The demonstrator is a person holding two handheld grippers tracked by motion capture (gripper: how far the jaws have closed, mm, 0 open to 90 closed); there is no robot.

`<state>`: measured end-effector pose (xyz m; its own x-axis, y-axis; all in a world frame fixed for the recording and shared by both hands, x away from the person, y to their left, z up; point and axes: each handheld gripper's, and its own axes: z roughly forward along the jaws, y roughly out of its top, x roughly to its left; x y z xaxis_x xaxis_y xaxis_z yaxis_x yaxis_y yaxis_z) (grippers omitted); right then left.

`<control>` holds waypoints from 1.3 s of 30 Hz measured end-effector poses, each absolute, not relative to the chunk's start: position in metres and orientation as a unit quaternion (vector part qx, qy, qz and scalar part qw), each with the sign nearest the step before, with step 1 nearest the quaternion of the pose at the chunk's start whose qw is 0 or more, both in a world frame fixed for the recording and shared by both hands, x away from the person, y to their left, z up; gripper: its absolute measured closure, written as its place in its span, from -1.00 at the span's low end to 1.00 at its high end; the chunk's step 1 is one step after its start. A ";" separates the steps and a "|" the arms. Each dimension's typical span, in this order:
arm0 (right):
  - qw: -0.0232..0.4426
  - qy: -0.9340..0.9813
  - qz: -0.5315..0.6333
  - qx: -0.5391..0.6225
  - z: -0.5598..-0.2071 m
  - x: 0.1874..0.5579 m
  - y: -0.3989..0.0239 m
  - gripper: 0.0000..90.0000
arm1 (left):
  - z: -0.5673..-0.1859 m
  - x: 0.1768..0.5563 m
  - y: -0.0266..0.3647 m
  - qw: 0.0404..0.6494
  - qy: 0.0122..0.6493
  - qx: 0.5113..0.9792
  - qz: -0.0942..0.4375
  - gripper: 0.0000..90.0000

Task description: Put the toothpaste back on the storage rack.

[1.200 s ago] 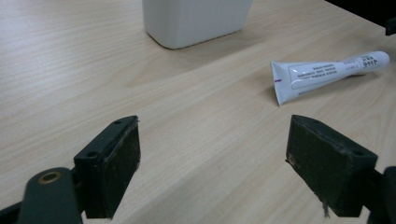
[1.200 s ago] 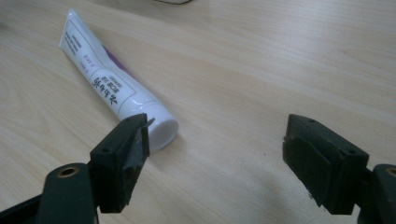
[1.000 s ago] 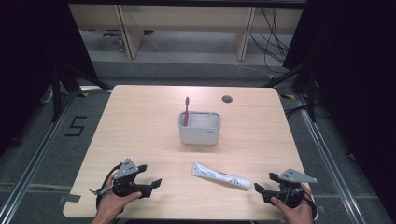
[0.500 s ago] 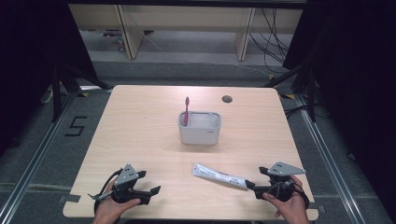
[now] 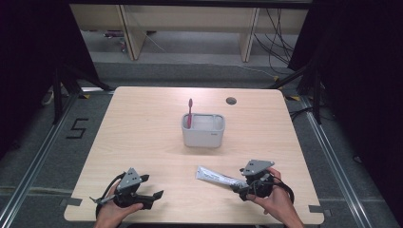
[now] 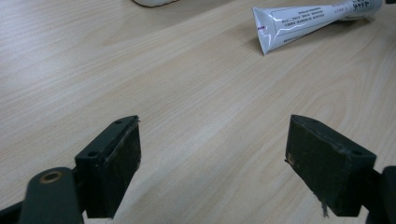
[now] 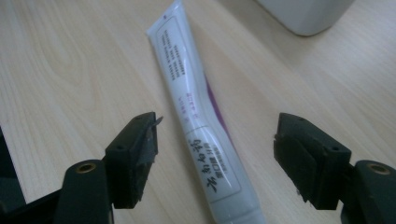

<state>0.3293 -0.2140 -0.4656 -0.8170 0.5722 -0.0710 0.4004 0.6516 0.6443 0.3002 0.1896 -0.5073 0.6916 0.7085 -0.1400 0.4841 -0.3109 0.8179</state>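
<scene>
Right gripper (image 5: 239, 189) sits near the table's (image 5: 142, 142) front edge toward the right corner, jaws spread with the toothpaste tube (image 5: 219, 176) between them; the jaws have just been closing, and the pads aren't touching the tube yet, a gap shows on both sides in the right gripper view (image 7: 215, 154). Tube (image 7: 196, 126) lies flat on the wood, cap end toward the gripper, crimped flat end pointing toward the table middle. Left gripper (image 5: 154, 198) is near the front edge toward the left corner, jaws wide apart, nothing between them, just bare wood in the left gripper view (image 6: 212, 163); the tube (image 6: 303, 18) shows well apart from it at the top right of that view. Further back, about mid-table, a light grey holder box (image 5: 203, 130) stands upright, well apart from the tube. A red toothbrush (image 5: 189, 113) stands in its left compartment, leaning slightly, head up. Beyond that, a round cable hole (image 5: 231, 100) near the far edge, right of centre.
</scene>
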 end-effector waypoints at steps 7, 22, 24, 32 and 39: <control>0.131 0.921 0.269 0.249 -0.472 0.338 -0.194 -0.08 | -0.507 0.300 0.189 0.454 0.372 0.801 0.121 -0.60; 0.129 0.955 0.189 0.191 -0.475 0.349 -0.173 0.32 | -0.508 0.301 0.188 0.457 0.365 0.803 0.118 -0.60; 0.127 0.956 0.178 0.196 -0.474 0.351 -0.171 0.34 | -0.508 0.300 0.189 0.457 0.364 0.803 0.119 -0.60; 0.127 0.964 0.151 0.177 -0.475 0.356 -0.160 0.39 | -0.507 0.300 0.187 0.456 0.364 0.804 0.115 -0.60; 0.128 0.968 0.131 0.174 -0.477 0.362 -0.157 0.52 | -0.508 0.299 0.187 0.455 0.365 0.804 0.112 -0.60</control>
